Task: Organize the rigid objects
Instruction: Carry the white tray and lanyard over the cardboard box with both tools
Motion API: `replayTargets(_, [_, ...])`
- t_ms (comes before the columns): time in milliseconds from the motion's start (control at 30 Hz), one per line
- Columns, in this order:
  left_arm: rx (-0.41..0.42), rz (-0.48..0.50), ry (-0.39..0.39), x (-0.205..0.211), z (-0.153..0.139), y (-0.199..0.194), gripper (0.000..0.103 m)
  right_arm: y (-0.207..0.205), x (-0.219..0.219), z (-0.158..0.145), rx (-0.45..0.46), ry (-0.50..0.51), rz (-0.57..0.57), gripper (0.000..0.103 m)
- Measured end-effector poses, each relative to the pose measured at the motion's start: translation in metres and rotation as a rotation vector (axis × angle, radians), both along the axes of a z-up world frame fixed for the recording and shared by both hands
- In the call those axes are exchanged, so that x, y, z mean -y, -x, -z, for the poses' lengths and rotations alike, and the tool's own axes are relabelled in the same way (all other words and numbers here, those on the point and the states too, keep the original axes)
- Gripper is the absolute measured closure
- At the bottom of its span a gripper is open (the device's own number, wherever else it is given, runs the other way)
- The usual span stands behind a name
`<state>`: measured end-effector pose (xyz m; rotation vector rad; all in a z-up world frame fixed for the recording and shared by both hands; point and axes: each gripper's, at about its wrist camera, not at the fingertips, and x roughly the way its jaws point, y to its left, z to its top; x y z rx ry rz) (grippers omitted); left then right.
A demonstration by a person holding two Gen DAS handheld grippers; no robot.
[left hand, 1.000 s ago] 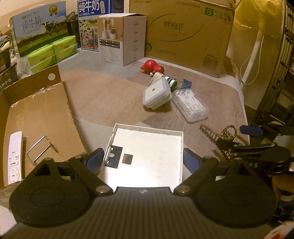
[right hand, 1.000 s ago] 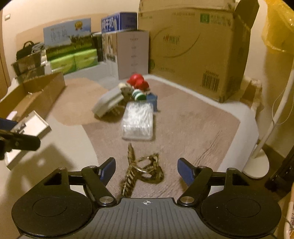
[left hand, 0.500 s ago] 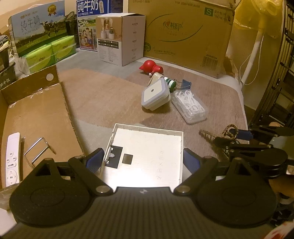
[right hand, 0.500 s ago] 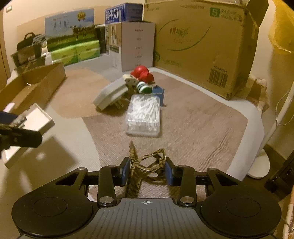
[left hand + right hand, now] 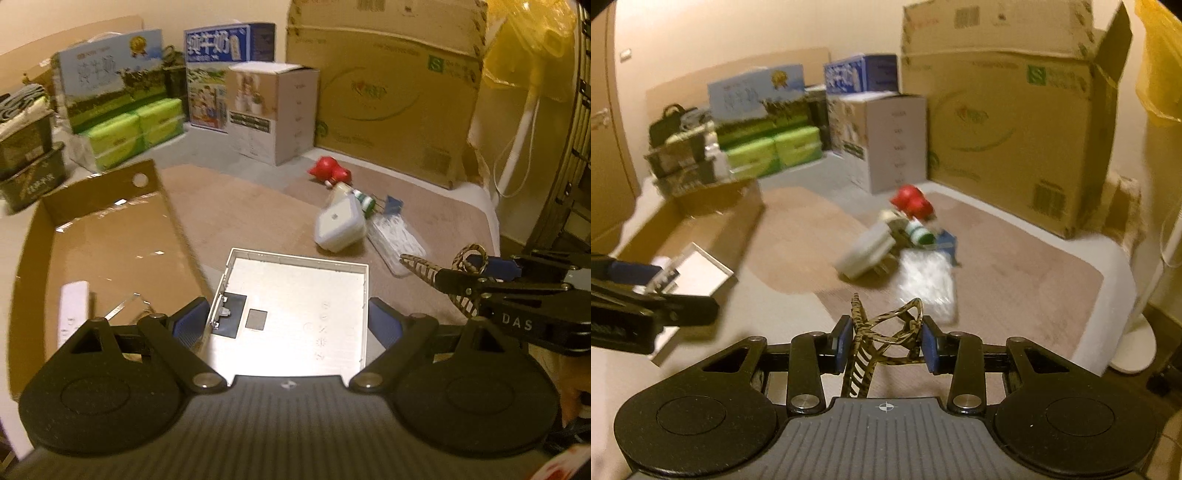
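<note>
- Taking the open cardboard box [image 5: 110,236] as my landmark, at far left: a white remote [image 5: 72,310] and a bent metal piece already lie inside it, so sorting looks begun.
- Just right of the box, my left gripper [image 5: 291,325] has its jaws spread wide around the flat white tray [image 5: 295,295]; the pads look touching its edges, so I judge it gripped.
- Further right, my right gripper [image 5: 884,345] has its jaws clamped on the patterned hair clip [image 5: 882,332], lifted off the surface.
- Beyond and right of the box, a white plug block [image 5: 338,225], clear plastic case [image 5: 395,240] and red toy [image 5: 328,170] remain unsorted.
- The surface is a brown mat on a pale worktop; stacked cartons line the room's back.
</note>
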<state>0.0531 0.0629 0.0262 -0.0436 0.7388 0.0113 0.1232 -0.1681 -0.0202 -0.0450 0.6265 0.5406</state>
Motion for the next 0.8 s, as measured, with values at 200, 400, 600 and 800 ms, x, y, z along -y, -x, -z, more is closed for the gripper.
replayTargets(200, [0.024,-0.065,-0.010,-0.031,-0.013,0.012,0.013,0.003,-0.031,-0.017,0.018,-0.037,-0.061,0.064])
replayTargets(400, [0.032,-0.147,-0.018,-0.070,-0.018,0.025,0.013,0.006,-0.069,-0.026,0.019,-0.057,-0.142,0.064])
replayTargets(600, [0.024,-0.224,-0.032,-0.113,-0.019,0.035,0.013,0.004,-0.110,-0.032,0.013,-0.076,-0.224,0.064])
replayTargets(800, [0.009,-0.265,-0.056,-0.145,-0.015,0.031,0.013,-0.008,-0.154,-0.035,0.002,-0.094,-0.287,0.064])
